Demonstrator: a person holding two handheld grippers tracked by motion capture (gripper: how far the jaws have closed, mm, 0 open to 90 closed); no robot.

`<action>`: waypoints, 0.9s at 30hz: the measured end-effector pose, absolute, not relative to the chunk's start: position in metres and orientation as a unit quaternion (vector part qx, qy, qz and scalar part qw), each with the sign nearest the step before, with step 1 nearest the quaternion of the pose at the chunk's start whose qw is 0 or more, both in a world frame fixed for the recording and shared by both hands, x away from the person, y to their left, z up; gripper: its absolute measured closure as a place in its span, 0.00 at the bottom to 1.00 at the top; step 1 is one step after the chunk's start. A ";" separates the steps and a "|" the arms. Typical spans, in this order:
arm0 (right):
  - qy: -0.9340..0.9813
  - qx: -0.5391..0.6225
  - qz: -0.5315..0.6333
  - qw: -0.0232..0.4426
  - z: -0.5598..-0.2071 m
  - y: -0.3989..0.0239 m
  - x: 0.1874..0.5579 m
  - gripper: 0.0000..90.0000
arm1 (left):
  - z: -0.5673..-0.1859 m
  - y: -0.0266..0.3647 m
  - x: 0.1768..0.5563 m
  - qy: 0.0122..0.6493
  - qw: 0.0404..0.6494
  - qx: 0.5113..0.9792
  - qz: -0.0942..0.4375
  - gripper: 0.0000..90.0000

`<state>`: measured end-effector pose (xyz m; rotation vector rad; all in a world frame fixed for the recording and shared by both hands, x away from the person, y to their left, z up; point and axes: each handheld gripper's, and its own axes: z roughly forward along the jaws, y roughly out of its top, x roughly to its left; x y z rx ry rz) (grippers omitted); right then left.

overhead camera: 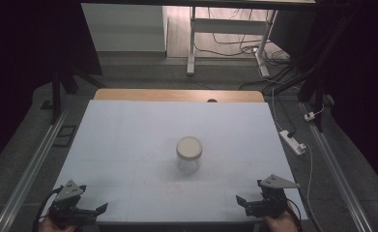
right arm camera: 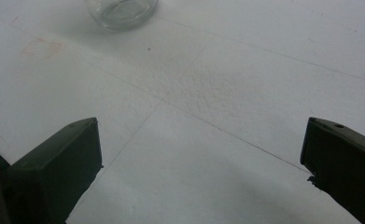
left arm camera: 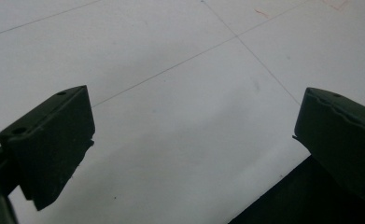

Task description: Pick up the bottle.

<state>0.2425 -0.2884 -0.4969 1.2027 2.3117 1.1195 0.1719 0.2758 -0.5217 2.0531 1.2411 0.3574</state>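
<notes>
High view shows a clear glass jar with a flat cream-coloured lid (overhead camera: 189,154) standing upright near the middle of a white, faintly gridded table top (overhead camera: 128,140), well apart from both tools. The left gripper (overhead camera: 97,209) rests at the near left corner of the table and the right gripper (overhead camera: 241,200) at the near right corner, each held in a hand at the bottom edge, each pointing inward toward the centre line.

Left gripper view looks along two black jaws spread wide, with bare white surface and thin pencil lines between them and the dark table edge under the right-hand jaw; nothing is held. Right gripper view likewise has its jaws released and far apart, empty, and the rounded glass base of the jar (right arm camera: 122,10) sits at the top of that picture, ahead and a little to the left of the gap.

By my reading, the work is at its very start: both tools are parked and the jar is untouched, lid on. The likely step in hand is the approach. The next move calls for bringing one gripper forward to the jar's body and closing on it squarely, low enough to keep it from tipping, while the other comes over the lid. Smooth glass may slip, so the grip should sit across the widest part.
</notes>
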 end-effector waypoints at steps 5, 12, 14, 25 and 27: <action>0.807 0.416 0.391 0.149 -0.497 -0.288 0.243 0.00 | -0.522 0.275 0.172 0.476 0.349 0.795 0.136 0.00; 0.814 0.406 0.388 0.147 -0.497 -0.287 0.243 0.00 | -0.522 0.275 0.173 0.474 0.348 0.798 0.131 0.00; 0.815 0.405 0.389 0.146 -0.497 -0.286 0.243 0.00 | -0.522 0.275 0.173 0.474 0.348 0.799 0.128 0.00; 0.817 0.398 0.390 0.145 -0.497 -0.285 0.243 0.00 | -0.523 0.275 0.173 0.474 0.348 0.800 0.122 0.00; 0.816 0.398 0.393 0.144 -0.496 -0.285 0.243 0.00 | -0.523 0.275 0.173 0.474 0.348 0.800 0.121 0.00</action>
